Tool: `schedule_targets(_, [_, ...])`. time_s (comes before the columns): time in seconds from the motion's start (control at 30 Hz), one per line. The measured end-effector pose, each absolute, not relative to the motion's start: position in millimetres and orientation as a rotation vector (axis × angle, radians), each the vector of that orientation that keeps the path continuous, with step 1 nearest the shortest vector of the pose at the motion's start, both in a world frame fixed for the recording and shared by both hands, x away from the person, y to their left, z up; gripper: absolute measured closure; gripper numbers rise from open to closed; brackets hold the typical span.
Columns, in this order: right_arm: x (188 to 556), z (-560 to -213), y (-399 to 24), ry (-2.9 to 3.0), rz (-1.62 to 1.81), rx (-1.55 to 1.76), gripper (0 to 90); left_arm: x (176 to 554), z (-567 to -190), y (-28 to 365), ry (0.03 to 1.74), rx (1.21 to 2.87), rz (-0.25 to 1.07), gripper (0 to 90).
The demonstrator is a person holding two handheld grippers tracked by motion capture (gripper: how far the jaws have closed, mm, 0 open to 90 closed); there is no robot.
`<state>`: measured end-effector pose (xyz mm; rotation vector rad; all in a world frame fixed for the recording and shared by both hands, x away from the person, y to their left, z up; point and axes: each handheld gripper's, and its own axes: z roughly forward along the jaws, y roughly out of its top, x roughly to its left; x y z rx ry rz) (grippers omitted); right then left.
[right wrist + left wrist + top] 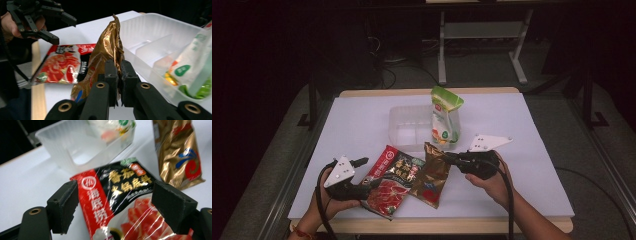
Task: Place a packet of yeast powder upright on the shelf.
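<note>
Packing the pouches into the tub looks about a third done, judging by how things lie. Nearest, the left gripper (364,172) stands wide open over the red pouch (389,182), which lies flat at the near edge of the table (352,120); its pads straddle the pouch without pressing it, so nothing is held. Just right of it, the right gripper (447,158) is clamped on the upper edge of the gold pouch (432,175), whose lower end rests on the table against the red pouch. Farther off, the clear tub (404,127) holds a green-and-white pouch (446,120) standing at its right end. Two pouches remain to go in. The tub's inner dividers and that upright pouch narrow the free space; dark floor and a desk frame lie beyond.
</note>
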<state>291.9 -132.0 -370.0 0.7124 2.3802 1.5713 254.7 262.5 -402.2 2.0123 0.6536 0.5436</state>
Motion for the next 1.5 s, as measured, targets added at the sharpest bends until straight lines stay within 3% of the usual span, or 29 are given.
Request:
schedule_targets(0.27, [293.5,-370.0,-134.9,2.358,1.589,0.722,85.1,254.8,-409.1,232.7,0.532,2.052,0.402,21.7])
schedule_targets(0.53, [300.1,-376.7,-134.3,2.357,1.629,0.733,84.0,269.2,-409.7,163.3,0.418,2.156,0.293,23.4])
schedule_targets(0.77, [302.6,-380.5,-133.6,2.371,1.651,0.696,83.9,292.4,-419.0,133.3,0.456,2.184,0.226,23.4])
schedule_targets(0.9, [303.4,-382.4,-132.6,2.370,1.653,0.684,83.6,299.1,-424.1,128.6,0.442,2.191,0.143,35.9])
schedule_targets(1.1, [306.6,-387.6,-133.6,2.366,1.650,0.707,80.5,303.1,-425.1,136.7,0.481,2.159,0.133,59.1])
schedule_targets(1.27, [308.6,-392.5,-134.3,2.364,1.640,0.727,75.1,302.1,-425.6,139.5,0.481,2.163,0.199,77.3])
schedule_targets(1.3, [309.1,-393.2,-134.8,2.365,1.633,0.727,74.1,302.7,-426.3,141.4,0.485,2.150,0.190,84.1])
schedule_targets(1.37, [310.3,-395.1,-136.4,2.362,1.631,0.739,73.8,302.7,-428.3,142.2,0.478,2.151,0.186,90.0])
schedule_targets(1.5, [311.6,-398.5,-137.4,2.362,1.629,0.733,73.5,302.0,-429.2,140.5,0.473,2.159,0.194,90.0])
